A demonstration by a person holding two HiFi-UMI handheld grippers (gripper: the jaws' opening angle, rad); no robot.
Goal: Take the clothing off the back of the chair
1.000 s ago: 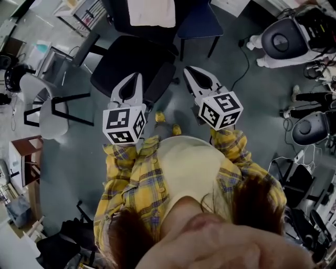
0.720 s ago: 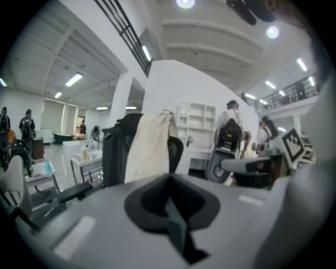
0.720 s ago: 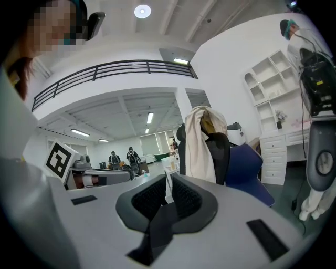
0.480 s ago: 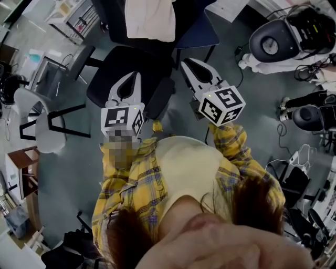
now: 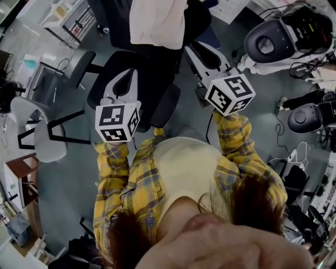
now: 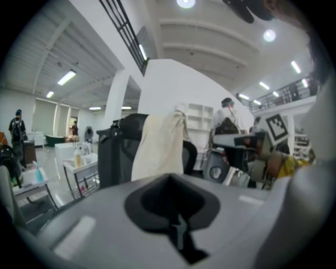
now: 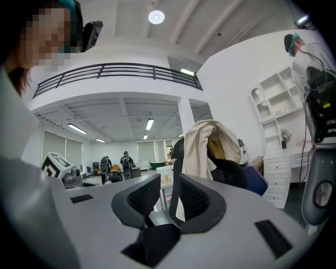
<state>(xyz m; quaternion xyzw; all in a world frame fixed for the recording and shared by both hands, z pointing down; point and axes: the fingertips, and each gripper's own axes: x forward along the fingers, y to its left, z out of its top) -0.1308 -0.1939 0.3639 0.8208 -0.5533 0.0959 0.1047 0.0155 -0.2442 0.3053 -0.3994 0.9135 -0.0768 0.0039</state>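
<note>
A cream garment [image 5: 157, 21] hangs over the back of a black office chair [image 5: 137, 73] at the top of the head view. My left gripper [image 5: 127, 72] hovers over the chair's seat, short of the garment, its jaws shut and empty. My right gripper [image 5: 193, 48] is beside the chair's right side, near the garment's lower edge. Its jaws are opening, with a narrow gap and nothing between them. In the left gripper view the garment [image 6: 157, 147] drapes the chair back [image 6: 116, 149] ahead of the gripper [image 6: 169, 177]. In the right gripper view the garment [image 7: 202, 144] hangs beyond the gripper [image 7: 166, 186].
A grey chair [image 5: 39, 123] stands at the left. White rounded machines [image 5: 270, 42] with cables sit on the floor at the right. A small desk [image 5: 65, 16] is at the top left. People [image 7: 126, 160] stand far off in the room.
Both grippers have moved forward to the chair, and the garment now fills more of the top of the head view. The right gripper's jaws have parted slightly.
</note>
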